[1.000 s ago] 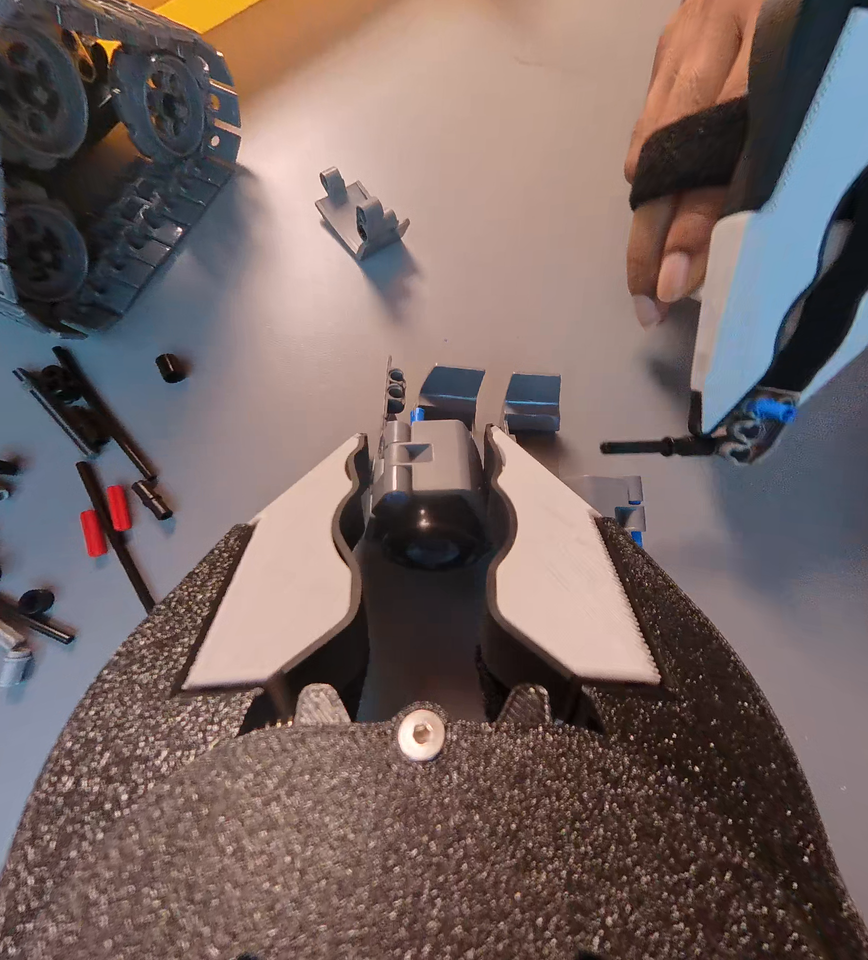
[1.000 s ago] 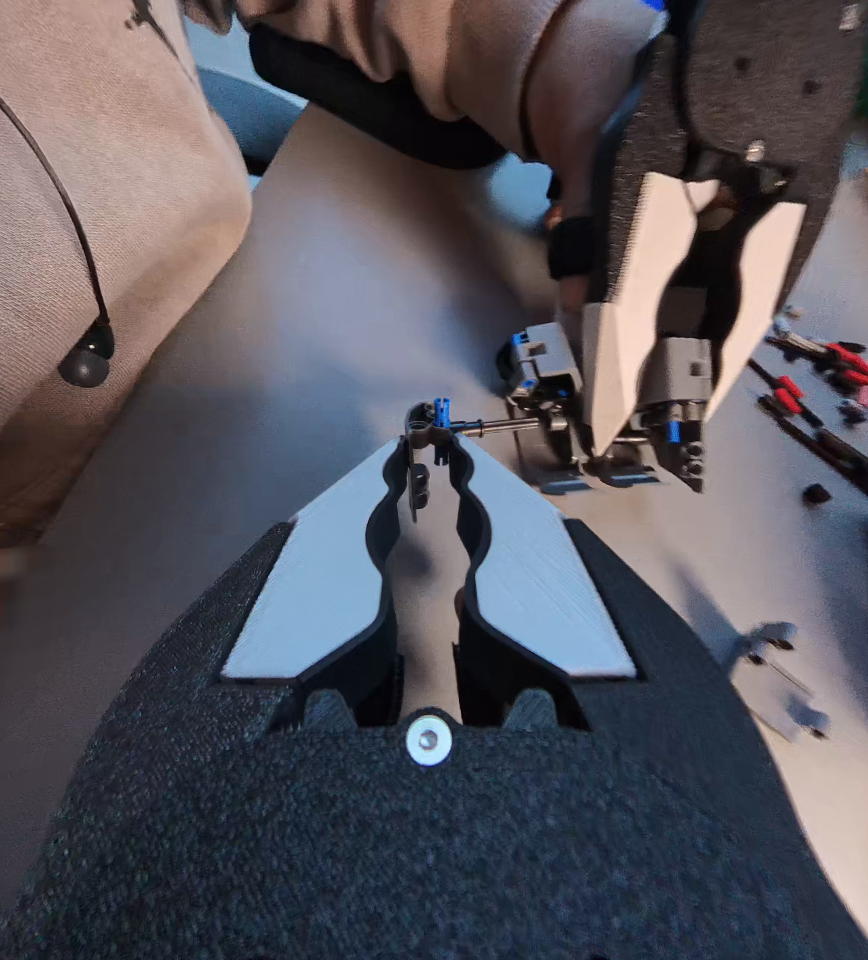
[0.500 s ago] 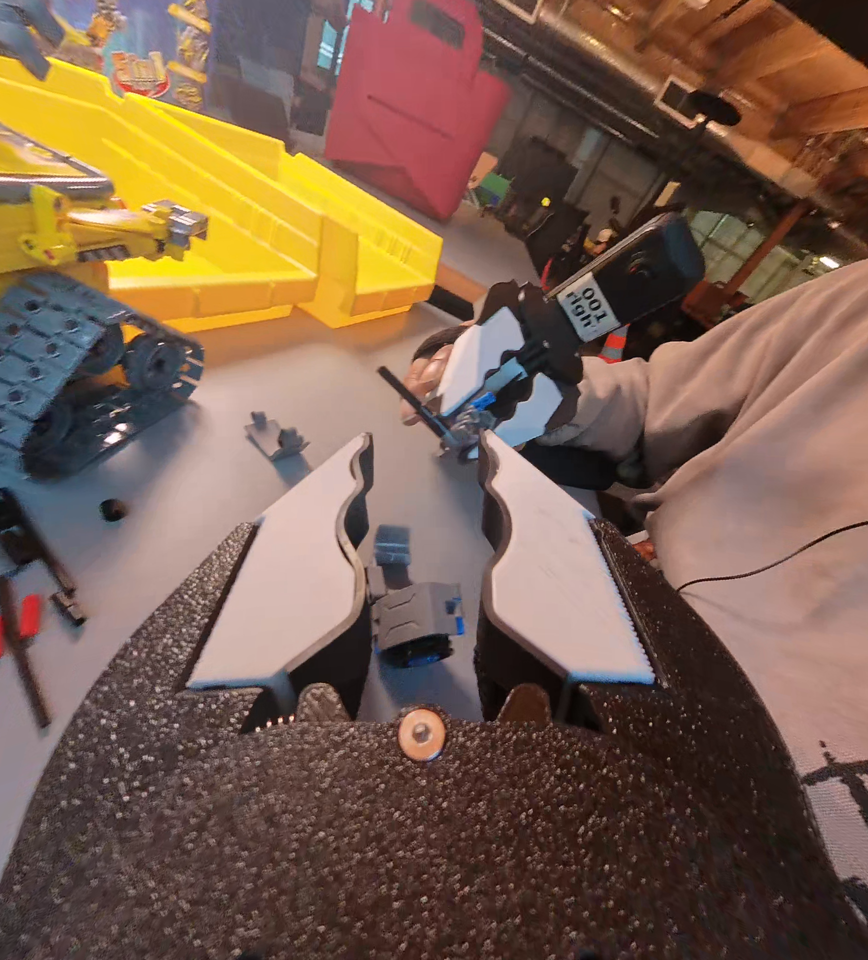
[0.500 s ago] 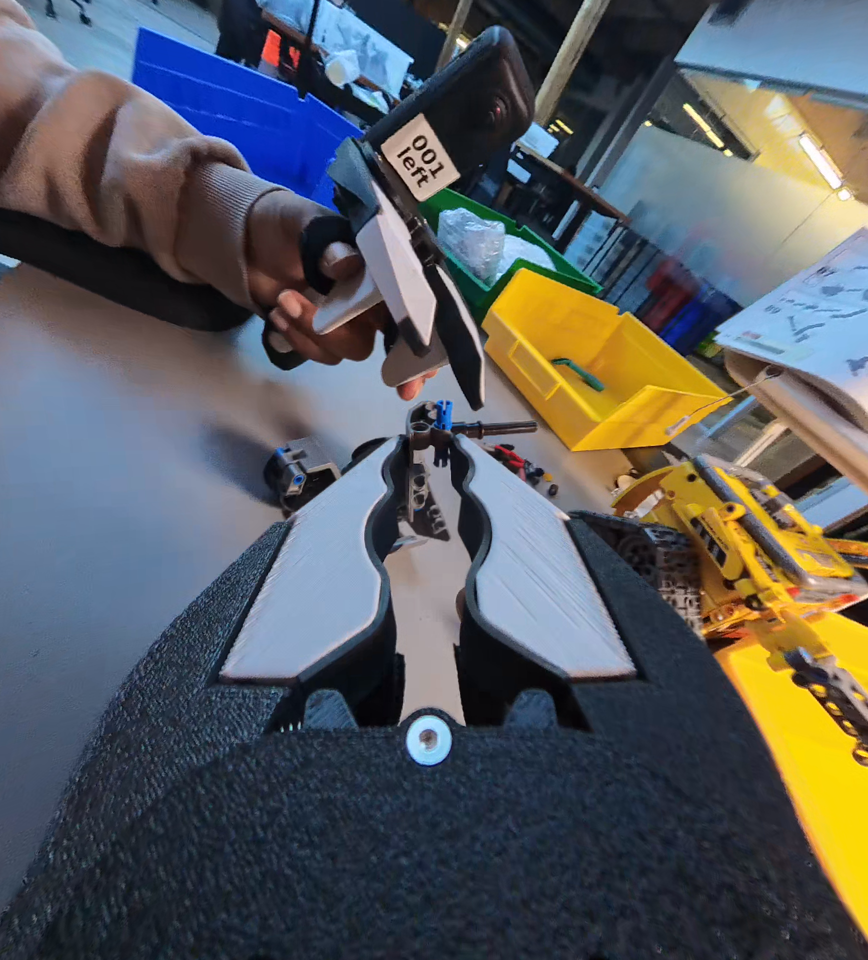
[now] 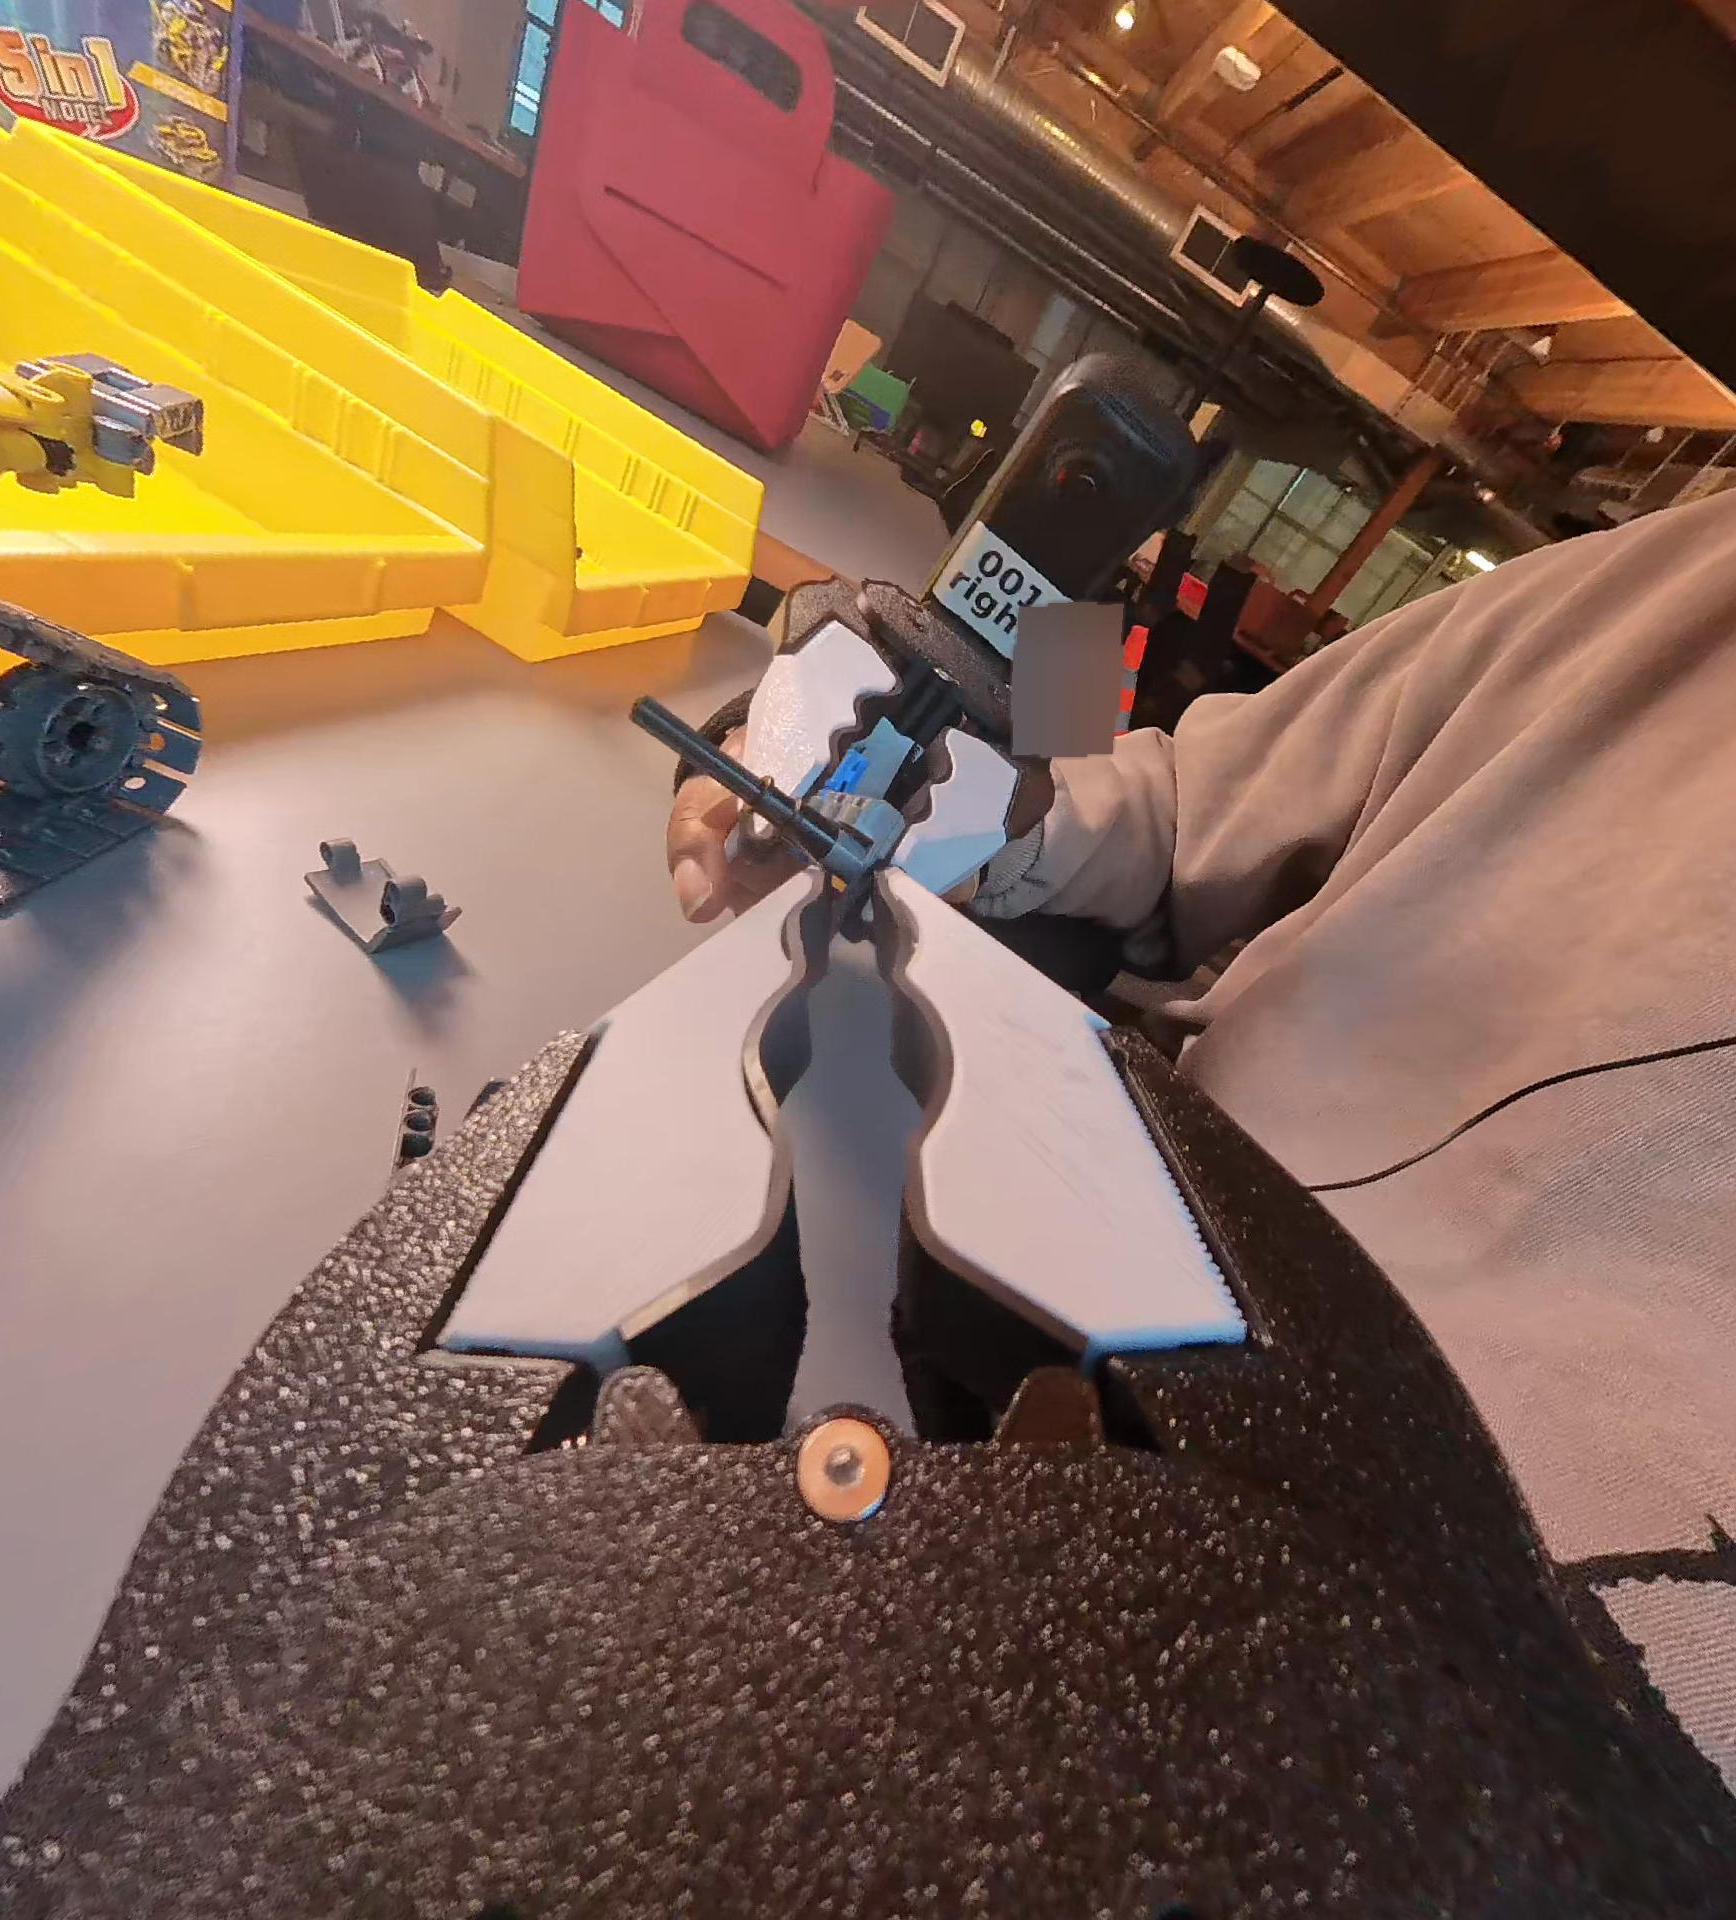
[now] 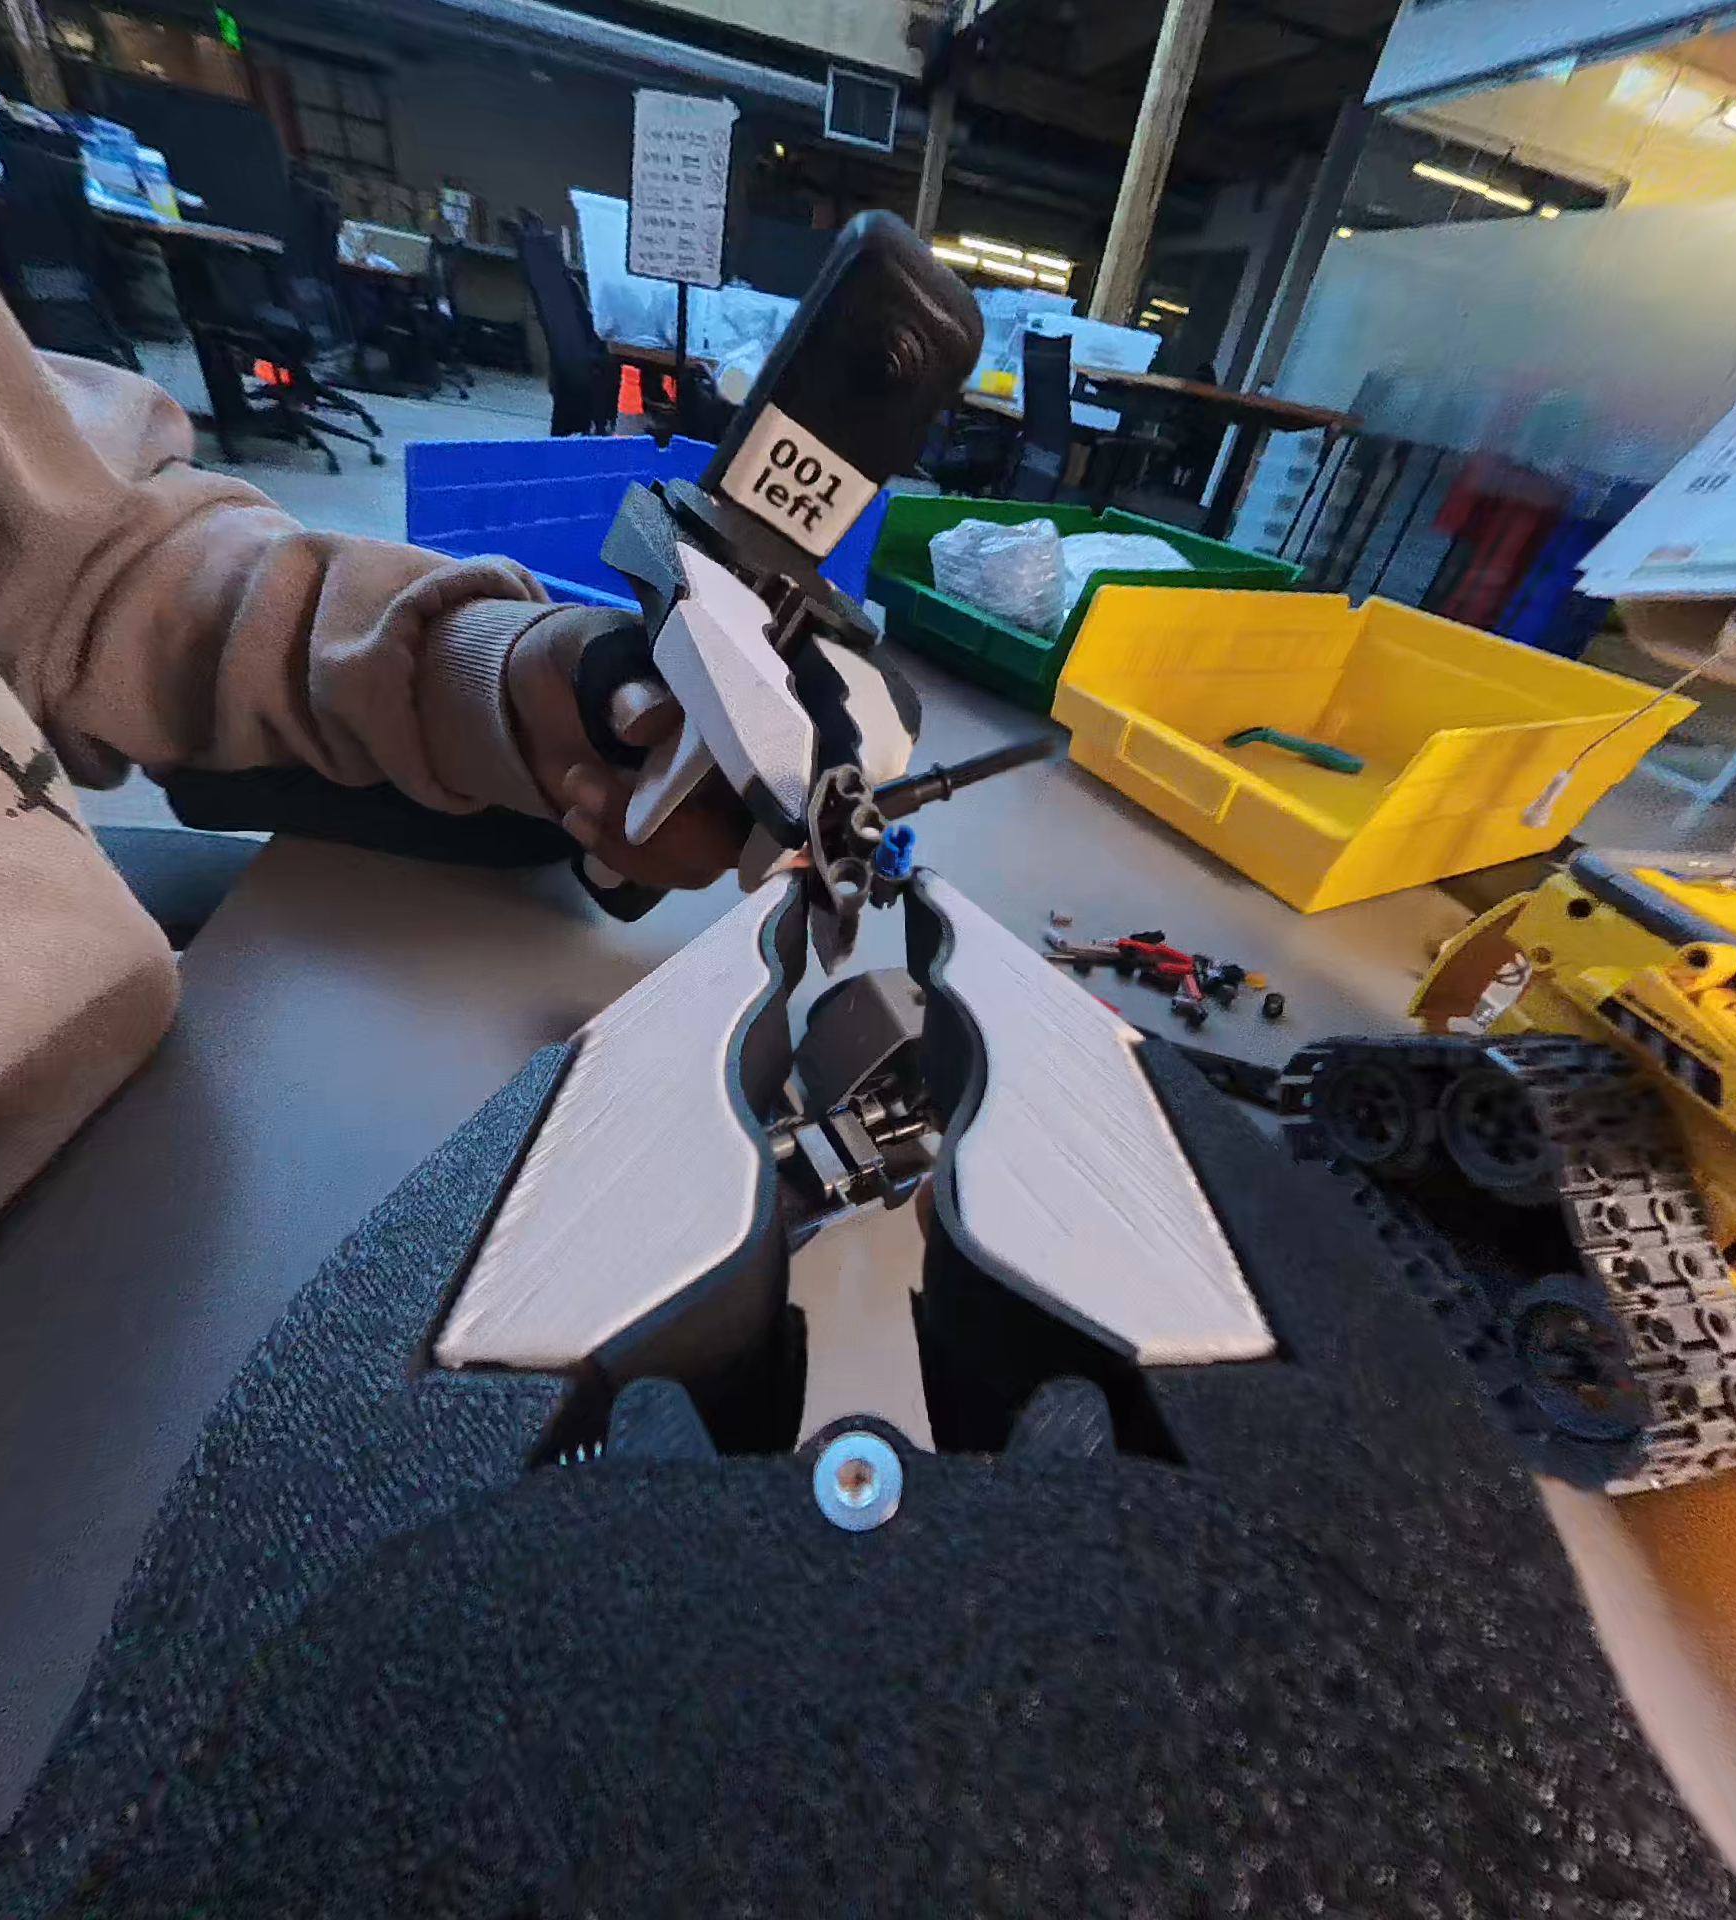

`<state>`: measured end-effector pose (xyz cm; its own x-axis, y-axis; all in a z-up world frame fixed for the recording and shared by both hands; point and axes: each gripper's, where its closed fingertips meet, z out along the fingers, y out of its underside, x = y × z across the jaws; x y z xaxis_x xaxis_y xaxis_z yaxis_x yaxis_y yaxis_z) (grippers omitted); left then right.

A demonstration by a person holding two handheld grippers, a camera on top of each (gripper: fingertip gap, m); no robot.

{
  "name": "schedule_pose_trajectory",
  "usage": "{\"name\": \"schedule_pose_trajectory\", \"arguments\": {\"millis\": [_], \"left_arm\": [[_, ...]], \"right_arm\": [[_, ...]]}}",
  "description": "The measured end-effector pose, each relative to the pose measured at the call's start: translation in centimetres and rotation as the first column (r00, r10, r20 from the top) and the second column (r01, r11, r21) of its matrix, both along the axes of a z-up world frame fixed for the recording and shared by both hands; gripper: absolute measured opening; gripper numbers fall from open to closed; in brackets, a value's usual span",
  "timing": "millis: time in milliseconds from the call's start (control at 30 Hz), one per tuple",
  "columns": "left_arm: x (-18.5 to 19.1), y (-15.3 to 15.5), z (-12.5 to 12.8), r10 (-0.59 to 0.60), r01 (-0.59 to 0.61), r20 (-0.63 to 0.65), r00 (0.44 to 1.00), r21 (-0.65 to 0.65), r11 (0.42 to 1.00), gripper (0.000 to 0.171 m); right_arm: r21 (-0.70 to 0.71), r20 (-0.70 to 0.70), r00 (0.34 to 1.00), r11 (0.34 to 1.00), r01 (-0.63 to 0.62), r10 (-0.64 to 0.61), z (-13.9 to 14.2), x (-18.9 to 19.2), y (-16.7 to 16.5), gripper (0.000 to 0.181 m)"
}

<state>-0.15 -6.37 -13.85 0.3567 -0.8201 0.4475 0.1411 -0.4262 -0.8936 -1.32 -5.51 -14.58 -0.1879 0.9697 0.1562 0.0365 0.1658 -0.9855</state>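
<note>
My right gripper [image 6: 848, 899] is shut on a small assembly [image 6: 843, 831]: a dark grey holed beam with a blue pin [image 6: 895, 847] and a black axle [image 6: 957, 774] sticking out sideways. It holds the assembly above the table. My left gripper [image 5: 848, 896] meets it tip to tip and is nearly closed, pinching the same assembly [image 5: 843, 821] at its near end. From the left wrist view, the right gripper's fingers [image 5: 812, 696] clamp the grey and blue part. A grey motor block [image 6: 859, 1039] lies on the table under the right gripper.
A yellow tracked vehicle [image 6: 1622, 1060] stands to the right and also shows in the left wrist view [image 5: 53, 717]. Yellow bins [image 5: 344, 488], a yellow bin [image 6: 1363, 748], a green bin [image 6: 989, 613], loose pins [image 6: 1155, 961] and a grey bracket [image 5: 386, 904] sit around it. A person's sleeve [image 5: 1466, 831] is close by. Only a small space, under 4 cm, lies between the two pairs of fingers. The yellow tracked vehicle [image 6: 1622, 1060] is about 20 centimetres from both grippers' fingertips.
My left gripper left the grey motor on the table, rose and swung toward the right gripper, and its fingers closed on the assembly. The right gripper lifted the assembly and kept hold.
</note>
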Motion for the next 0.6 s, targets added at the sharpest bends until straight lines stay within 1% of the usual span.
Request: {"name": "schedule_pose_trajectory", "arguments": {"millis": [133,200,267,367,433,500,600], "left_arm": [[-0.4,-0.1,-0.1,0.014,-0.011,-0.064,0.998,0.046,0.999,0.004],[-0.6,-0.1,-0.7,0.044,-0.028,-0.157,0.987,0.104,0.994,0.003],[-0.7,-0.3,-1.3,0.084,-0.032,-0.269,0.959,0.192,0.981,0.003],[-0.5,-0.4,-2.4,0.145,-0.016,-0.417,0.897,0.296,0.955,0.003],[0.0,-0.6,-2.8,0.154,0.005,-0.458,0.875,0.327,0.945,0.003],[-0.1,-0.6,-3.3,0.162,0.016,-0.494,0.854,0.336,0.942,0.002],[0.0,-0.9,-3.3,0.147,0.023,-0.482,0.864,0.329,0.944,0.003]], "right_arm": [[-0.053,0.033,0.998,0.998,-0.044,0.046,-0.4,0.3,-0.2,0.019],[-0.085,0.039,0.997,0.994,-0.069,0.072,-0.3,0.6,-0.3,0.019],[-0.117,0.049,0.995,0.99,-0.083,0.089,-0.3,0.8,-0.1,0.019],[-0.21,0.079,0.988,0.971,-0.117,0.136,-0.4,1.3,-0.2,0.017],[-0.197,0.113,0.986,0.975,-0.102,0.126,-1.1,1.3,-0.1,0.011],[-0.153,0.126,0.986,0.984,-0.094,0.113,-1.4,1.3,-0.1,0.009],[-0.129,0.129,0.985,0.987,-0.1,0.117,-1.4,1.4,-0.1,0.006]]}}
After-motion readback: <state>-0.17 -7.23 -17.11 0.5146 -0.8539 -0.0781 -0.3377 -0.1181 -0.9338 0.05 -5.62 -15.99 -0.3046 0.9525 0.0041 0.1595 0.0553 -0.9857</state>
